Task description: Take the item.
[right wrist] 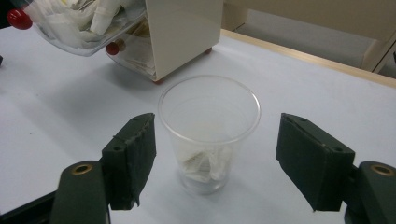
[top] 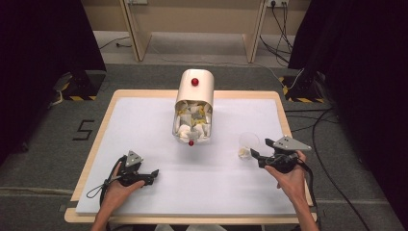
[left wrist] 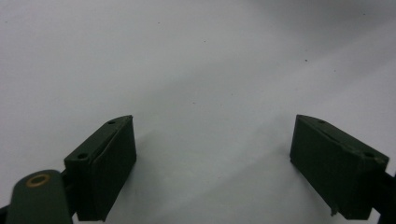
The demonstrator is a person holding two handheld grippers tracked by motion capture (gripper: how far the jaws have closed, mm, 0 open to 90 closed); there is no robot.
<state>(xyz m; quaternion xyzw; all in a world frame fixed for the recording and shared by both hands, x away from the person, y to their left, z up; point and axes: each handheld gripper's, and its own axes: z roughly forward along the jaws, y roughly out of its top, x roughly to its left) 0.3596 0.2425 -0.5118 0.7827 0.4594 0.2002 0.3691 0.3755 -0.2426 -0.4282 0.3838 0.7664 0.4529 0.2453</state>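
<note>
A clear plastic cup (right wrist: 209,116) stands upright on the white tabletop (top: 207,192) at the right, with a white tea bag (right wrist: 205,163) lying in its bottom. My right gripper (right wrist: 215,144) is open, one jaw on each side of the cup, and neither pad touches it. In the high view this gripper (top: 257,156) sits just in front of and to the right of the cup (top: 248,144). My left gripper (top: 153,175) rests low over the front left of the table. It is open (left wrist: 212,144), with only bare white surface between its jaws.
A cream dispenser box (top: 195,89) with a red knob stands at the back middle. Its clear drawer (top: 192,126), full of several tea bags, tilts out toward me. Beyond the table are wooden furniture legs, floor cables (top: 332,178) at the right and dark curtains at both sides.
</note>
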